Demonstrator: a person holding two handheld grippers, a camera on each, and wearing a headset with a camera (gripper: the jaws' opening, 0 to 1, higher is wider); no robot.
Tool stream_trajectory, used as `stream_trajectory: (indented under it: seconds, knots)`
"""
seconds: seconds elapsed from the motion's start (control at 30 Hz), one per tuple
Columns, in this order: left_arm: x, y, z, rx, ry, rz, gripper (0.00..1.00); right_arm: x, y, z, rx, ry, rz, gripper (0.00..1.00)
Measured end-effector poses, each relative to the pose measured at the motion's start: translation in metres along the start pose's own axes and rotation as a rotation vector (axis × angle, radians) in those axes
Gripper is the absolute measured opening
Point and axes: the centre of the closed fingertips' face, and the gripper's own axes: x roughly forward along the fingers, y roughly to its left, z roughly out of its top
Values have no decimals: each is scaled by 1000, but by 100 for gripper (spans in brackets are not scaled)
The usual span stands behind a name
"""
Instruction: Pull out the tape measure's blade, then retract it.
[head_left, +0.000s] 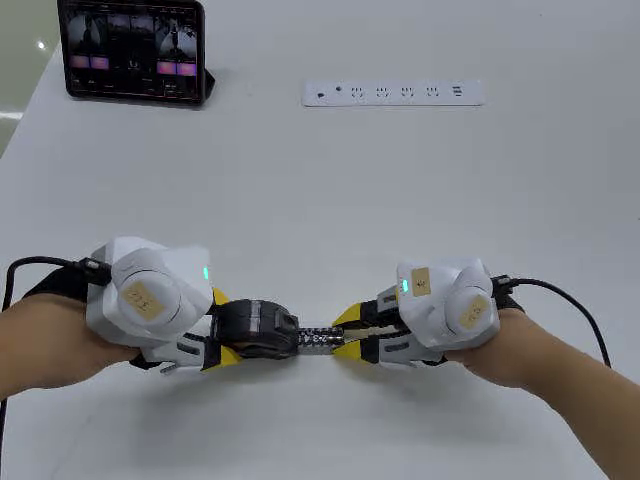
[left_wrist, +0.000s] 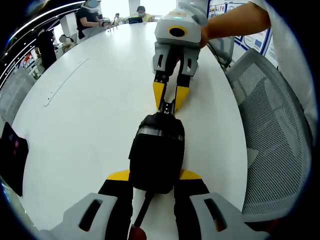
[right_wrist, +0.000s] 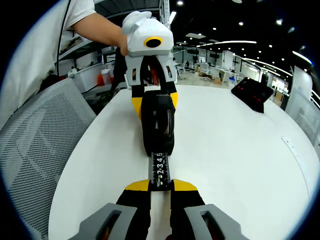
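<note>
A black tape measure lies on the white table near its front edge, and my left gripper is shut on its body. In the left gripper view the case sits between the yellow-tipped jaws. A short length of blade with printed numbers sticks out to the right. My right gripper is shut on the blade's end. The right gripper view shows the blade running from my jaws to the case, with the left gripper beyond it.
A white power strip lies at the back of the table. A dark tablet stands propped at the back left. A grey mesh chair stands beside the table. Cables trail from both grippers.
</note>
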Motion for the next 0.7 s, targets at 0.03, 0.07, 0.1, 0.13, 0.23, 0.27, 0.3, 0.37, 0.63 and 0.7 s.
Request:
stream_trajectory:
  seconds: [0.03, 0.07, 0.1, 0.13, 0.23, 0.27, 0.3, 0.37, 0.63, 0.7]
  knots:
    - [0, 0, 0, 1, 1, 0, 26, -1, 0, -1, 0, 2, -1, 10]
    - [0, 0, 0, 2, 1, 0, 26, -2, 0, -2, 0, 4, -2, 10]
    - [0, 0, 0, 1, 1, 0, 26, -3, 0, -3, -1, 6, -3, 10]
    - [0, 0, 0, 1, 1, 0, 26, -4, 0, -4, 0, 8, -3, 10]
    - [0, 0, 0, 3, 5, 0, 26, -8, 0, -7, 3, 13, -8, 10]
    - [0, 0, 0, 6, 6, 0, 26, -9, 0, -8, 3, 14, -10, 10]
    - [0, -1, 0, 6, 6, -1, 26, -10, 0, -9, 4, 15, -11, 10]
    - [0, -1, 0, 7, 6, -1, 26, -13, 0, -11, 6, 17, -15, 10]
    - [0, -1, 1, 5, 7, 0, 26, -19, -1, -16, 13, 25, -23, 10]
    - [0, -1, 0, 5, 8, 1, 26, -20, -1, -17, 15, 25, -25, 10]
